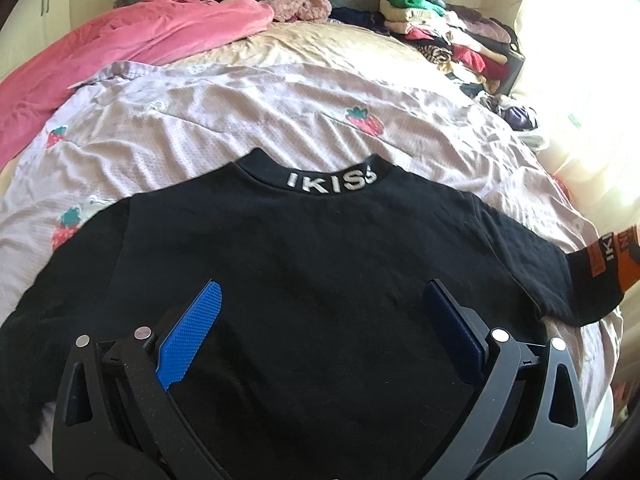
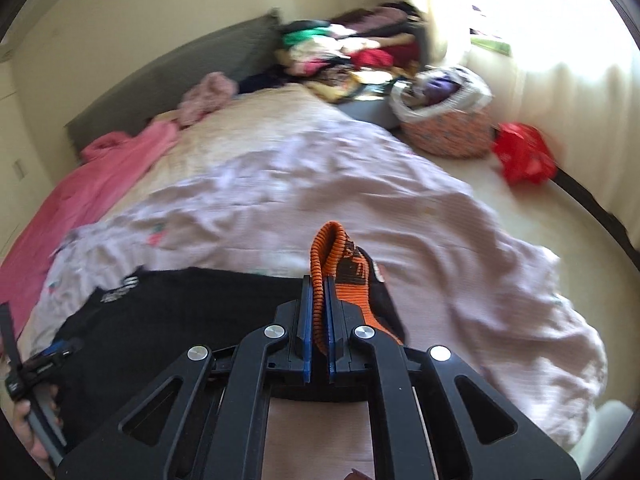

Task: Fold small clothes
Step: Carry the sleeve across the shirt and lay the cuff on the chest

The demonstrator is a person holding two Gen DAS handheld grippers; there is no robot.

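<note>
A small black shirt (image 1: 304,264) with white "IKIS" lettering on its collar (image 1: 332,180) lies flat on the bed, collar away from me. My left gripper (image 1: 320,300) is open, its blue pads (image 1: 192,332) spread wide just above the shirt's body. The shirt's right sleeve ends in an orange striped cuff (image 1: 624,264). My right gripper (image 2: 319,280) is shut on that orange cuff (image 2: 328,256) and holds it lifted off the bed. The shirt body (image 2: 180,308) lies to its left in the right wrist view.
The shirt lies on a pale lilac strawberry-print sheet (image 1: 240,112). A pink blanket (image 1: 120,48) lies at the left. Stacked folded clothes (image 1: 448,36) sit at the far right corner. A basket (image 2: 444,112) and a red bag (image 2: 524,152) stand on the floor by the curtain.
</note>
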